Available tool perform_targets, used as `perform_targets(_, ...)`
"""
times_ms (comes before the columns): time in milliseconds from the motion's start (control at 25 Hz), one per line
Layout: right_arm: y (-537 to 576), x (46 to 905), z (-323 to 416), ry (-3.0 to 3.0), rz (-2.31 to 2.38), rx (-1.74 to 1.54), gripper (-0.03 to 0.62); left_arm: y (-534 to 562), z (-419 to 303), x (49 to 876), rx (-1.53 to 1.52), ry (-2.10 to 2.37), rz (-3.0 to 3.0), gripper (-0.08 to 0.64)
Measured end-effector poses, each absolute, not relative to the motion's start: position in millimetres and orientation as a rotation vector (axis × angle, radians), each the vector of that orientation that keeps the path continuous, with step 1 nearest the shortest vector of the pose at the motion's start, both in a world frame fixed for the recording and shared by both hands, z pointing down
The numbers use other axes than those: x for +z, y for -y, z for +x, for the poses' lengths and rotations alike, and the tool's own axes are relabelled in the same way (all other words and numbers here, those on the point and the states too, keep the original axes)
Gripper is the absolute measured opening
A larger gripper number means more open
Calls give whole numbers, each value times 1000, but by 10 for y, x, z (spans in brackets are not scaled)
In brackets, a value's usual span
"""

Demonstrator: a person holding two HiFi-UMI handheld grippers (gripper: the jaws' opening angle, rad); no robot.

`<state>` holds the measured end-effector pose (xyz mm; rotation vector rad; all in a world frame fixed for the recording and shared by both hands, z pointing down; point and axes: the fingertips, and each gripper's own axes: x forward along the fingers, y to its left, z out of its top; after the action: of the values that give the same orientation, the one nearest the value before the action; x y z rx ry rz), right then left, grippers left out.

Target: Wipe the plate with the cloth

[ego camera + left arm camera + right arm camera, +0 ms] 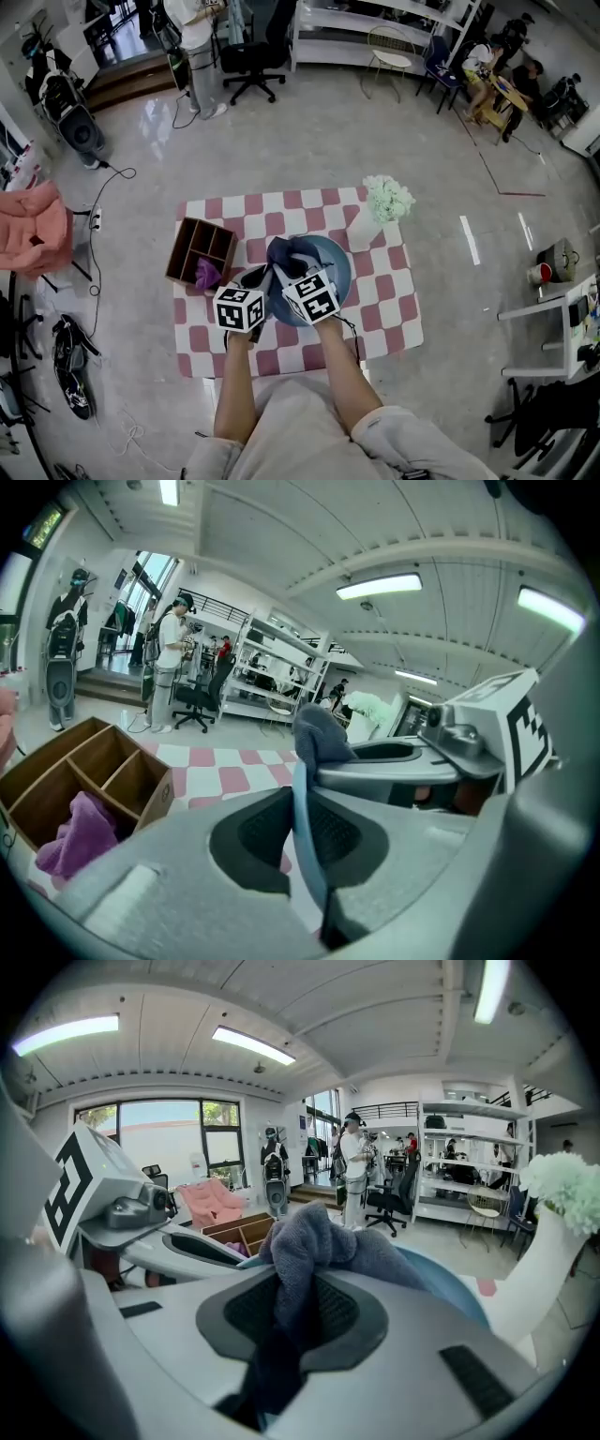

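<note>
**Grip.** The left gripper (302,810) has its jaws closed on the thin left rim of the blue plate (338,269). The right gripper (292,1309) has its jaws pinched on a fold of the dark grey cloth (315,1239). The rest of the cloth is bunched on the plate's face towards the far-left part. The two grippers sit close together over the near-left portion of the plate.

**Edges and clearance.** The plate lies near the middle of the table (386,314).
- Left: a wooden divided box (180,251) stands just beside the plate, with a purple rag (207,275) in its near compartment.
- Far right: a white vase (362,232) of pale flowers (388,197) stands just beside the plate's rim.
- Right and near right: open checked surface lies beyond the plate.
- Near edge: the person's forearms cross it.

**Surface.** The table is covered in pink and white checks that run to all four edges.

**Room.**
- The floor is glossy grey, with cables trailing on the left.
- A pink garment (34,232) lies at the far left.
- A black office chair (251,62) and white shelving (375,21) stand at the far side.
- People are seated at the far right.
- The right gripper view shows large windows and ceiling strip lights.
</note>
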<state>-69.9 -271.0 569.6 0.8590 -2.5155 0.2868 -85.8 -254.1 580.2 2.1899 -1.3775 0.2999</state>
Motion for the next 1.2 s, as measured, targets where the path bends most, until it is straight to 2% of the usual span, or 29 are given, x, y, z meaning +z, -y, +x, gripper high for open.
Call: perform_targets(1200, 2796, 5729, -64, 2441, 1127, 347, 78, 2378, -537, 5800, 384, 1233, 2322, 32)
